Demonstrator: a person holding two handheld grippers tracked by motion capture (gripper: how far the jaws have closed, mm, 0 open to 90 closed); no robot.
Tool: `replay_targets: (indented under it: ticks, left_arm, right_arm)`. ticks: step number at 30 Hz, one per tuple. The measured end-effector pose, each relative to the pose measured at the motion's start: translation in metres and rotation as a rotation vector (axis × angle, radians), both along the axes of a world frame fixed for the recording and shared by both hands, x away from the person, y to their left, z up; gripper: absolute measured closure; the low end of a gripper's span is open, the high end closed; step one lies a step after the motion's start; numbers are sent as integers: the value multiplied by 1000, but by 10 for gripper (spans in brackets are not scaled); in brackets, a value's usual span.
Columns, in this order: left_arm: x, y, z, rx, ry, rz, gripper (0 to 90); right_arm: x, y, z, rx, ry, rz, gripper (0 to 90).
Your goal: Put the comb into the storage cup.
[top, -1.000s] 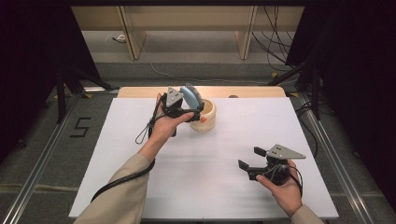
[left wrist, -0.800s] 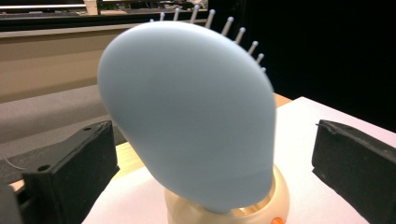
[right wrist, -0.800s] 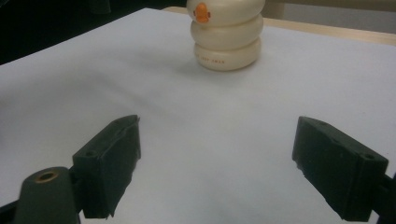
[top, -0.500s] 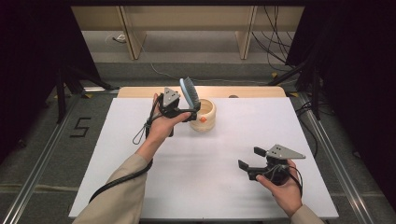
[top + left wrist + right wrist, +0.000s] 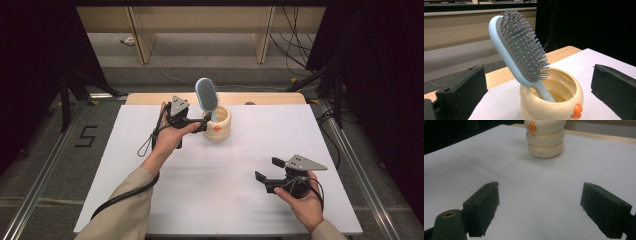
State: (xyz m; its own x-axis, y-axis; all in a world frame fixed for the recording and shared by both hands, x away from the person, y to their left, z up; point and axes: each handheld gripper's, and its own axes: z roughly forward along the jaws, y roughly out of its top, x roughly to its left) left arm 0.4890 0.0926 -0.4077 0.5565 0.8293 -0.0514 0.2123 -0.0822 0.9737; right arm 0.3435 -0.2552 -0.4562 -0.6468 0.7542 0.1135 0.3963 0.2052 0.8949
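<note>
1. Pale-blue hairbrush [image 5: 520, 53] is leaning handle-down inside the cream duck-shaped cup [image 5: 554, 100].
2. Left gripper [image 5: 204, 125] is hovering beside it, jaws spread, holding nothing.
3. Right gripper [image 5: 265, 170] is resting wide apart.
4. Nudging the leaning brush risks toppling the cup.

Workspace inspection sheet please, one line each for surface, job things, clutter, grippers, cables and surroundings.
Surface: white sheet over a wooden table; wood edge shows at the far side.
Job's things: pale blue hairbrush with grey bristles stands tilted, handle down, in the cream ringed duck-shaped cup with orange beak.
Clutter: nothing seen on the sheet; a small dark spot on the wood edge, too small to tell.
Grippers: left gripper beside the cup, jaws open, apart from the brush; right gripper open, low over the near right of the sheet.
Cables: black cable trails along the left sleeve; loose cables on the floor beyond.
Surroundings: grey floor, wooden frame legs, dark curtains at both sides.
</note>
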Motion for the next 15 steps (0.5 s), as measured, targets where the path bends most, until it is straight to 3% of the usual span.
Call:
replay_targets:
  ticks: [15]
  left_arm:
    - [-20,24,-1,9,-8,-4,0]
  right_arm:
    - [0,0,1,0,-4,-4,163]
